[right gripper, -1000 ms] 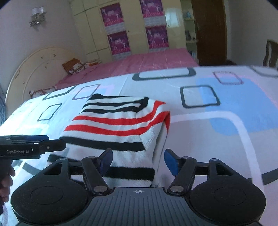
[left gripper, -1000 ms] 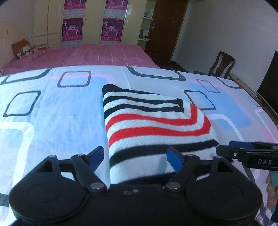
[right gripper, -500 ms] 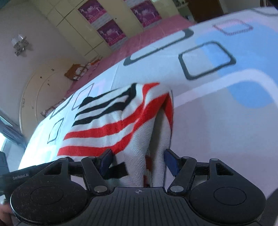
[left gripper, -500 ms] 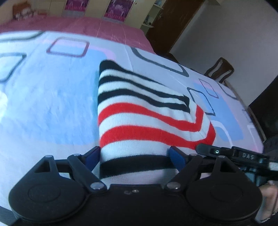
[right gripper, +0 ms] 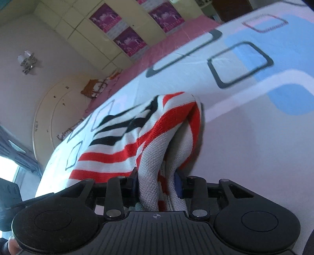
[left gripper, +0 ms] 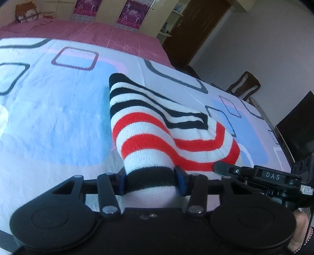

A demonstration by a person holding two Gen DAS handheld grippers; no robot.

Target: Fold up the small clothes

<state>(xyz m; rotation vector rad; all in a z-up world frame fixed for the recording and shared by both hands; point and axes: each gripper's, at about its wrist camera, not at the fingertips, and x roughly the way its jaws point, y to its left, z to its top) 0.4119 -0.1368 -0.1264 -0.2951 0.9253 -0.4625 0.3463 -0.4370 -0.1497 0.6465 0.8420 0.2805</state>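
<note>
A folded knit garment [left gripper: 157, 125] with black, red and white stripes lies on the patterned bedsheet [left gripper: 58, 127]. My left gripper [left gripper: 151, 181] is closing on its near left corner, and the blue pads [left gripper: 181, 181] press the black-striped cloth from both sides. In the right wrist view the same garment [right gripper: 125, 145] bunches up at its near right edge. There my right gripper [right gripper: 157, 179] is closing too, with the layered cloth squeezed between its pads. The right gripper [left gripper: 218, 167] also shows from the side in the left wrist view, low against the garment's right edge.
Beyond the sheet lies a pink bedspread [left gripper: 98, 35] with a cushion [left gripper: 25, 13], then wardrobe doors with purple posters [right gripper: 129, 41]. A wooden chair [left gripper: 245, 84] and a dark screen [left gripper: 294, 133] stand off the bed's right edge. A rounded headboard [right gripper: 51, 109] is at the left.
Both grippers moved forward and down onto the garment's near edge, rolled, and their jaws closed from wide open onto the cloth, which now bunches up between the pads.
</note>
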